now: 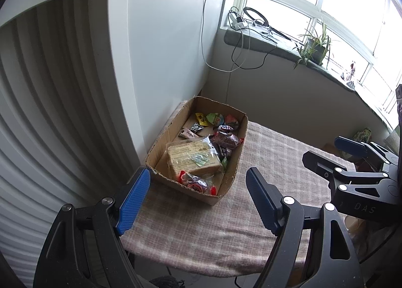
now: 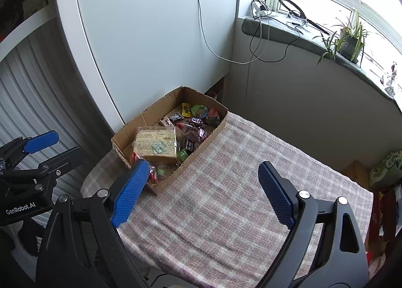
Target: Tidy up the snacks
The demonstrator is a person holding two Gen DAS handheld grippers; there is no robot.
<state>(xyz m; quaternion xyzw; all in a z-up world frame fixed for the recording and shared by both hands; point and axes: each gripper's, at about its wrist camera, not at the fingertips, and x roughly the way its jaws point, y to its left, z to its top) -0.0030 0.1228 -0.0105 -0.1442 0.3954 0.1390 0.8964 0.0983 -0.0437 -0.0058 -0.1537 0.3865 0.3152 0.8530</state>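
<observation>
1. Hovering side by side, both grippers point down at a table covered in a pink checked cloth.
2. Left gripper: blue pads spread wide, nothing between them but the cloth and the near corner of the box beyond.
3. Right gripper: jaws just as wide, and empty too. It also shows at the right edge of the left wrist view, off to the side of the box.
4. And there is the cardboard box, open-topped, sitting on the far left part of the table, right up against a white cabinet.
5. Every snack in sight is inside the box. The biggest is a tan block in clear wrap, lying near the front.
6. Behind it, a dark red packet lies toward the right wall, and small sweets and round lidded cups gather at the far end.
7. Down at the front corner, a clear bag with red ends rests against the front wall.
8. Past the table, a potted plant stands on the windowsill, with cables hanging down nearby.
</observation>
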